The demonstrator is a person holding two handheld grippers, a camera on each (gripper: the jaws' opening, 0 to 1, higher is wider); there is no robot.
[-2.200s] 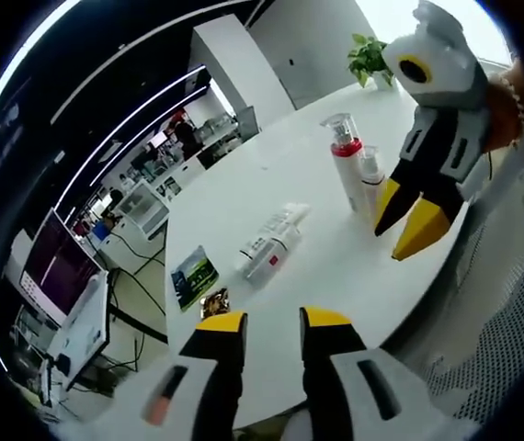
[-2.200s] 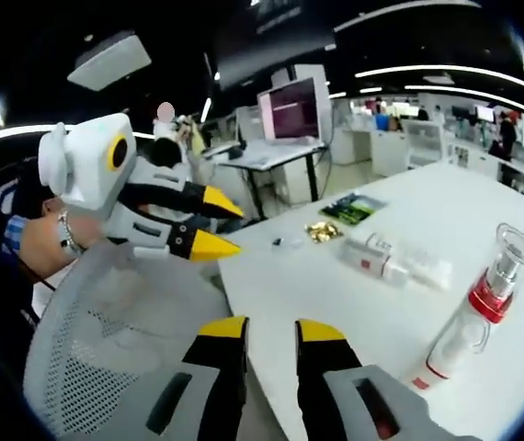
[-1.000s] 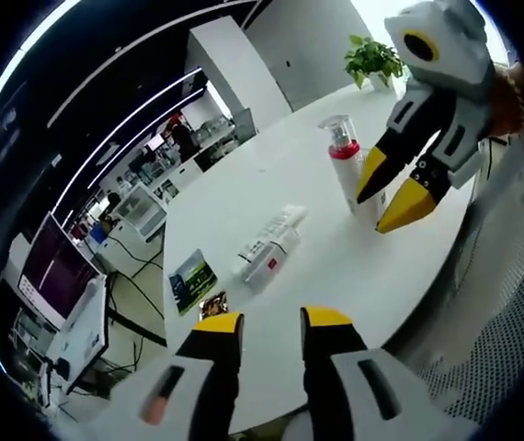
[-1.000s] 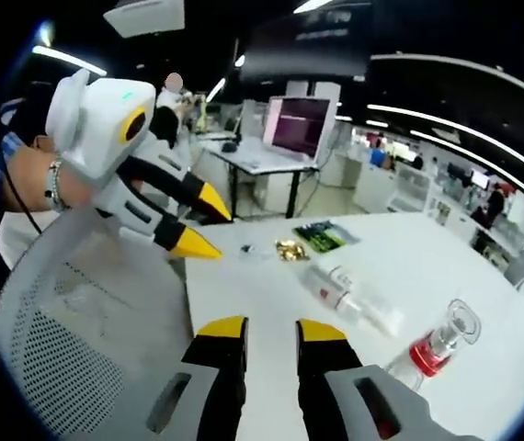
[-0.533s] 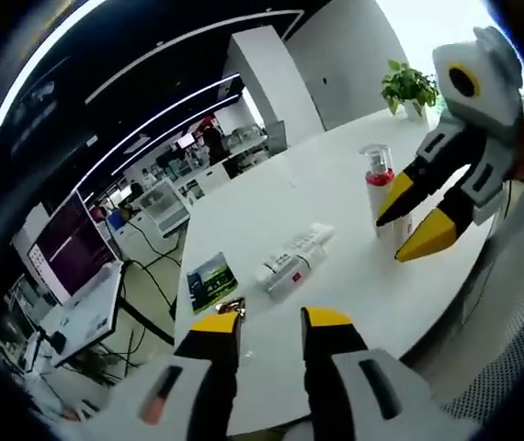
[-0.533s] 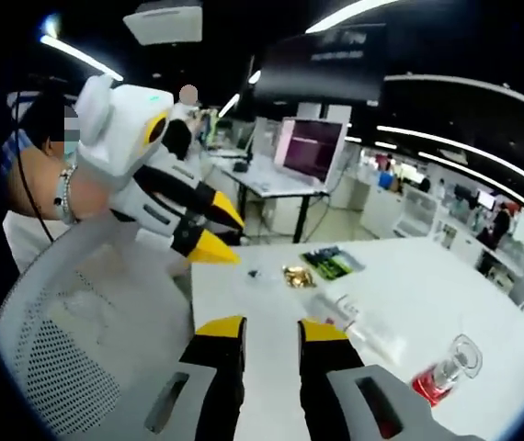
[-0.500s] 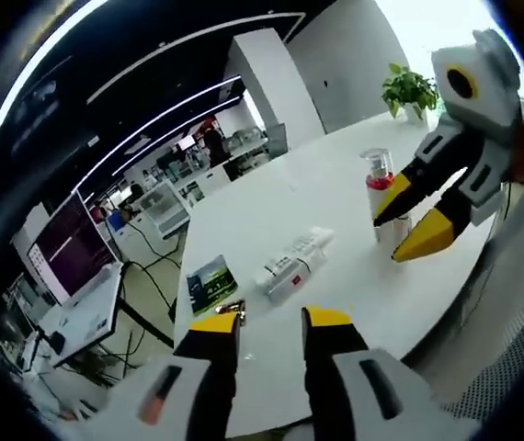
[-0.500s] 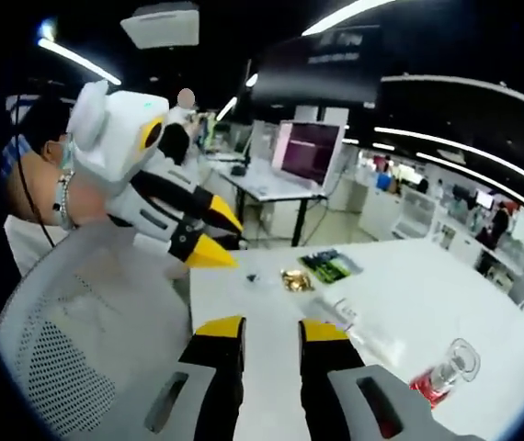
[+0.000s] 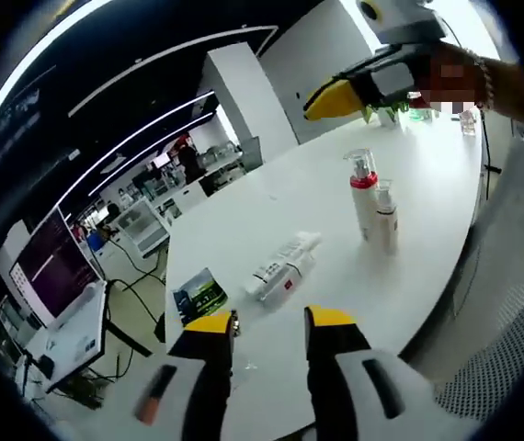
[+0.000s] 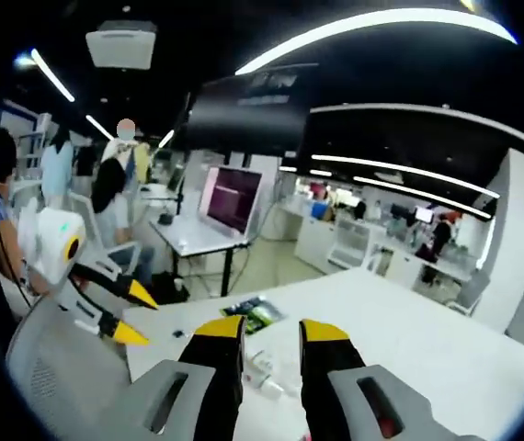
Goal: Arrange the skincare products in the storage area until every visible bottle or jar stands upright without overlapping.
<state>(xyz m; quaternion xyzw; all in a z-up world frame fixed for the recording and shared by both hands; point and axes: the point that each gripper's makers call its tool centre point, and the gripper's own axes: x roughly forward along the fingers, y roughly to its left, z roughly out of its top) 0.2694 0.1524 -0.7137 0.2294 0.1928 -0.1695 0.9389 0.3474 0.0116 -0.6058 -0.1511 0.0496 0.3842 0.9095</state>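
Both hand-held grippers (image 9: 268, 322) (image 10: 271, 328) hung empty, jaws parted — tubes (image 9: 280, 265) lay flat on the surface (image 9: 244, 216), awaiting uprighting.

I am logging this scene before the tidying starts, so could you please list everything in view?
Table: one, white, round.
Pump bottle: one, white with red collar, upright on the table.
Small bottle: one, white, upright beside the pump bottle.
Tubes: apparently two, white, lying side by side mid-table.
Card: one, green, flat near the table edge.
Plant: one, green, far edge.
Monitor: one, pink screen, on a desk.
Mesh chair: one, grey.
Left tongs: yellow tips, open, empty.
Right tongs: yellow tips, open, empty.
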